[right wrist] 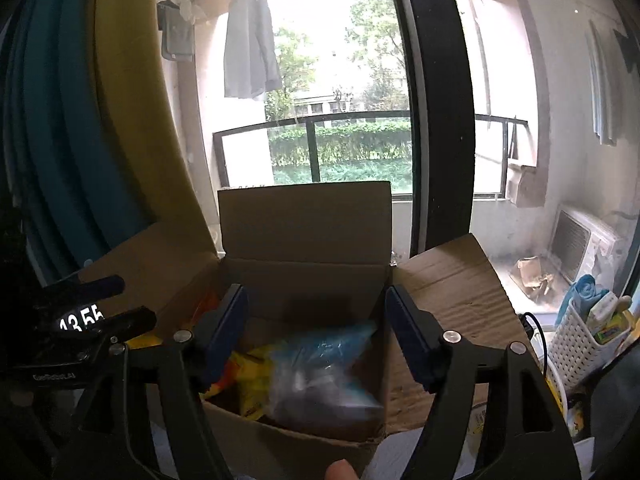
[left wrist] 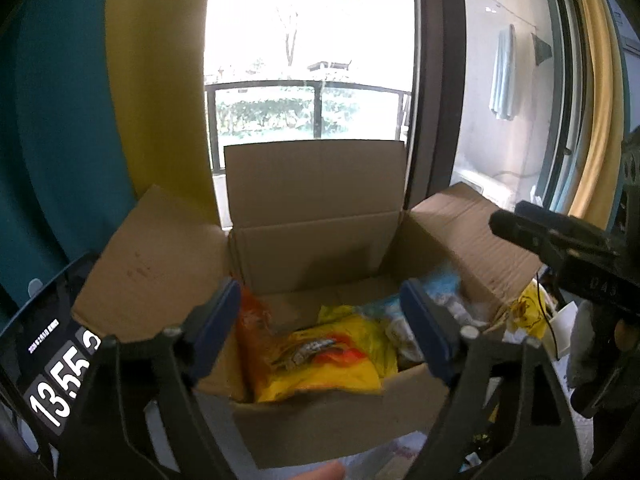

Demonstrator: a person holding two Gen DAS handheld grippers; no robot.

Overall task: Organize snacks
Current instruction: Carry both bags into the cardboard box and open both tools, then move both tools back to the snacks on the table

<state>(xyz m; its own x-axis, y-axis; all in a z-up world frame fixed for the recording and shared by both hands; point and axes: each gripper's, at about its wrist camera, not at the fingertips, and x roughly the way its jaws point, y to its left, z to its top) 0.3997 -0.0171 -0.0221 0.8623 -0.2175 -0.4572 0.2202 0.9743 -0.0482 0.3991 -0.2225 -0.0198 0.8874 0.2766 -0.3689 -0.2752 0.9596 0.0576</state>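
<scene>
An open cardboard box (left wrist: 316, 240) stands in front of a window, all flaps raised; it also shows in the right wrist view (right wrist: 304, 224). Inside lie a yellow snack bag (left wrist: 320, 360), an orange bag (left wrist: 256, 320) at the left and a pale blue-and-white bag (left wrist: 404, 312) at the right. In the right wrist view a blue clear bag (right wrist: 324, 364) lies on the yellow bag (right wrist: 250, 376). My left gripper (left wrist: 320, 332) is open and empty just above the box. My right gripper (right wrist: 316, 336) is open and empty over the box; it shows from the side in the left wrist view (left wrist: 560, 240).
A tablet showing a clock (left wrist: 56, 384) stands left of the box. A white slotted basket (right wrist: 580, 340) with packets stands at the right, beside a yellow plastic bag (left wrist: 528, 316). Blue and yellow curtains (right wrist: 100, 120) hang at the left. A dark window frame (right wrist: 436, 120) rises behind.
</scene>
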